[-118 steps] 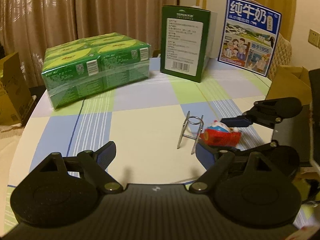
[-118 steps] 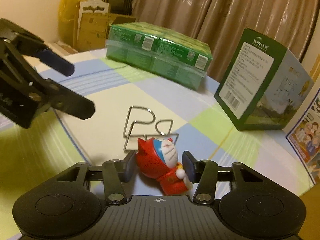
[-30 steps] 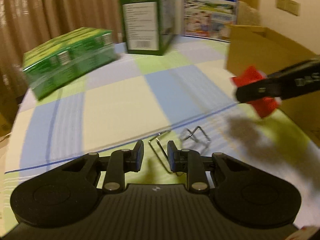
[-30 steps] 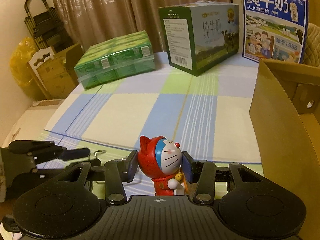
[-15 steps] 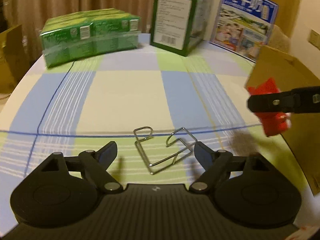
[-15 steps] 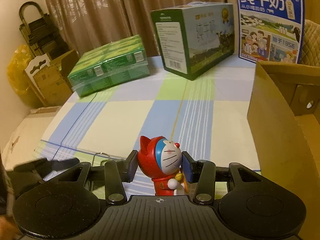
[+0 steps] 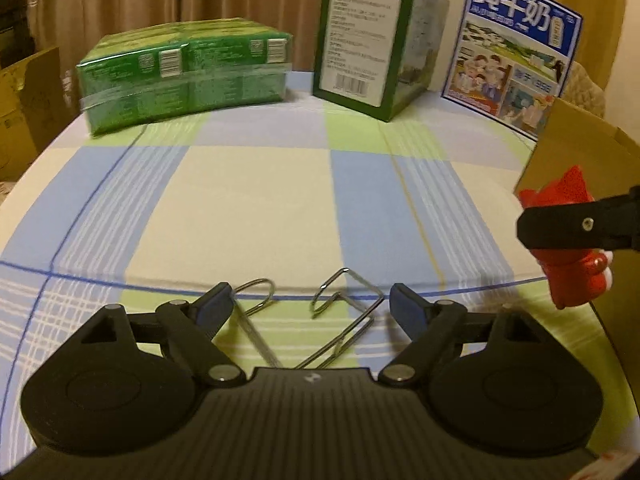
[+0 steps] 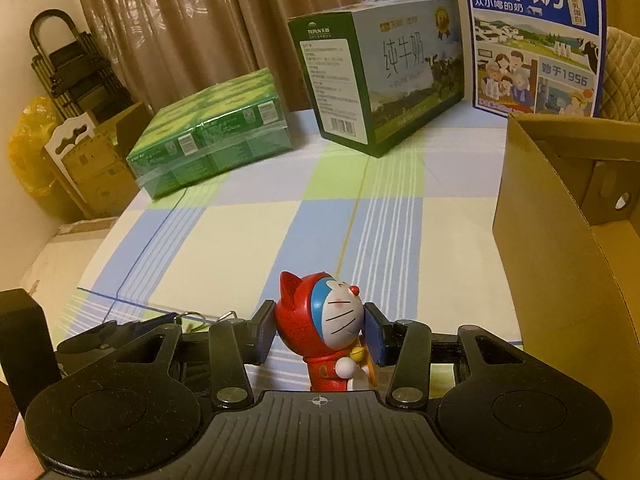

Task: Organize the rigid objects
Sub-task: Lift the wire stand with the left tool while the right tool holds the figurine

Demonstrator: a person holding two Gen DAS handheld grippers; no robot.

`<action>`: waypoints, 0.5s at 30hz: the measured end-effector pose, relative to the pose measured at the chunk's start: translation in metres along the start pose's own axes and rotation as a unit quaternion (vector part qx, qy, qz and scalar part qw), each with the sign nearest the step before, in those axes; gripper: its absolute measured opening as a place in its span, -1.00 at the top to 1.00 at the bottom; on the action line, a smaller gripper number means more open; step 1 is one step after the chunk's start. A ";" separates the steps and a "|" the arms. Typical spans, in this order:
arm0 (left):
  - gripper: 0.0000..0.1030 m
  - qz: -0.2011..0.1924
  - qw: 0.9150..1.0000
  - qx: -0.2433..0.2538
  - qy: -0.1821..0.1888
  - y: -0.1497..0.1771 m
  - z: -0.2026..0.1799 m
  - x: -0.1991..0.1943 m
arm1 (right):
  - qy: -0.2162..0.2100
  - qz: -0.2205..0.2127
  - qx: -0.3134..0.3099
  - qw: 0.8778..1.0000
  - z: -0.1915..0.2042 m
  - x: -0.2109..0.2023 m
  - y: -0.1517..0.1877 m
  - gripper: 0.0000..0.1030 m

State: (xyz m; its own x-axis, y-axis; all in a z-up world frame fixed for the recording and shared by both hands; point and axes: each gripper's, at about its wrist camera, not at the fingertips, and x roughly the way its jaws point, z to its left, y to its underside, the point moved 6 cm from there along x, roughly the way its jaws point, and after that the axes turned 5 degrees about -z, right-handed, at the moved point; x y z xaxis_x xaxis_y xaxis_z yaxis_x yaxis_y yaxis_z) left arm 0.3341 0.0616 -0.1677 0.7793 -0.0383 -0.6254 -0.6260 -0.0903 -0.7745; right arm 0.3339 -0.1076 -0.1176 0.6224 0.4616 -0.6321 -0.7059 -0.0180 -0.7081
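The left gripper (image 7: pixel 310 306) stood spread around the wire rack (image 7: pixel 320 320), whose near end its body hid. The right gripper (image 8: pixel 319 330) pinched the toy (image 8: pixel 324 330), feet hidden.

A lived-in room of a home: a table under a checked cloth (image 8: pixel 248 240), heavy brown curtains (image 8: pixel 168 28) behind, milk cartons (image 8: pixel 384 76) and a shrink-wrapped green pack (image 8: pixel 212 136) on it, cardboard boxes (image 8: pixel 100 160) and a folded trolley (image 8: pixel 68 68) in the corner.
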 end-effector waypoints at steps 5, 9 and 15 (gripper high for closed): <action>-0.60 0.000 0.998 0.025 0.064 0.002 -0.012 0.005 | 0.007 0.001 0.002 1.000 -0.003 0.001 0.000 0.17; -0.59 0.000 0.994 0.062 0.092 0.003 -0.023 0.003 | 0.007 0.002 0.004 1.000 -0.004 0.001 0.000 0.17; -0.57 0.011 0.997 0.064 0.048 0.008 -0.021 0.007 | 0.014 0.004 0.000 1.000 -0.007 0.002 0.001 0.17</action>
State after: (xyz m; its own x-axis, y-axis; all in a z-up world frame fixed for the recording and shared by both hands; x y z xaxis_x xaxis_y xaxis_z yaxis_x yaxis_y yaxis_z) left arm 0.3357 0.0398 -0.1763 0.7603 -0.1353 -0.6353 -0.6367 0.0381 -0.7702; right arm 0.3365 -0.1127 -0.1214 0.6260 0.4364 -0.6463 -0.7109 -0.0216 -0.7030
